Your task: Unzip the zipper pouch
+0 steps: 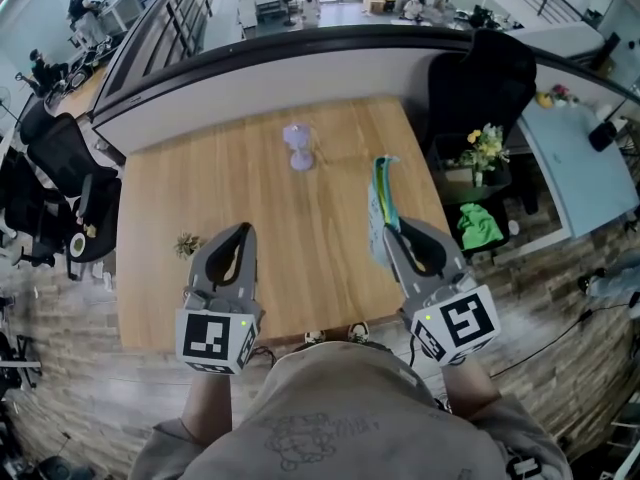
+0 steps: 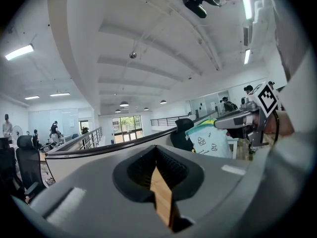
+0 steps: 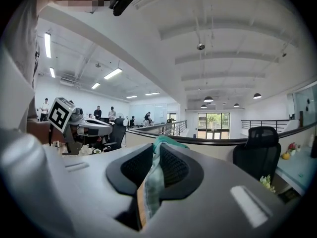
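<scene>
Clamping pouch (image 1: pixel 380 196) in right tool (image 1: pixel 393 232); left tool (image 1: pixel 243 232) shut, empty. Best to open it, pinch zipper pull, tug steadily.

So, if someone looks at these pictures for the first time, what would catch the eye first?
The pale green zipper pouch stands out, pinched in the right gripper above the wooden table's right side. The left gripper is shut on nothing, near the table's front left. A small lavender object stands alone toward the far edge.
</scene>
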A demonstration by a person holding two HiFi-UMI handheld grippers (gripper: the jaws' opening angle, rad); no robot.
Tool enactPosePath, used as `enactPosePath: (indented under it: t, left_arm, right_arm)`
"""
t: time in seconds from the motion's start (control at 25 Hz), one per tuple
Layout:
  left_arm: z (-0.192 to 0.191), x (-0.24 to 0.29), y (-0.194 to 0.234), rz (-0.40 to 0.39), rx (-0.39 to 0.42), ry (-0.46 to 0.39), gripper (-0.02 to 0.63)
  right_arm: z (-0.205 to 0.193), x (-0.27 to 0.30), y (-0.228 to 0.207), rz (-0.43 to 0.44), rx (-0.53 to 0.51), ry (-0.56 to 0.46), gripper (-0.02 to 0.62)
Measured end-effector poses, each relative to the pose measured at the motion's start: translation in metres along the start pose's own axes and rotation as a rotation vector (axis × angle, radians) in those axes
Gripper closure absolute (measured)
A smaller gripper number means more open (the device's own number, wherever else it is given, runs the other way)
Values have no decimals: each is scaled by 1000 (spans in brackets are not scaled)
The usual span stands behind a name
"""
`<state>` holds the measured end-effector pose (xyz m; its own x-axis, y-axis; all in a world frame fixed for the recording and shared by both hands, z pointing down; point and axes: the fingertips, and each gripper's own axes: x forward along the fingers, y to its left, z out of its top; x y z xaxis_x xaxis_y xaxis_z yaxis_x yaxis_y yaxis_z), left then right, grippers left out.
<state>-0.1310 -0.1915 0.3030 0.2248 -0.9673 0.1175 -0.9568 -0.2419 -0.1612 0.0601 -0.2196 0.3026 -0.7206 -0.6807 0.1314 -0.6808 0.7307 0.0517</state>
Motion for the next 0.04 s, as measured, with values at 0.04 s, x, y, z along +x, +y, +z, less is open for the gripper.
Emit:
enactPosePath:
  t: [0.04]
  left_arm:
    - [0, 0, 0, -1, 1, -1, 609]
  right_arm:
    - [0, 0, 0, -1, -7, 2, 540]
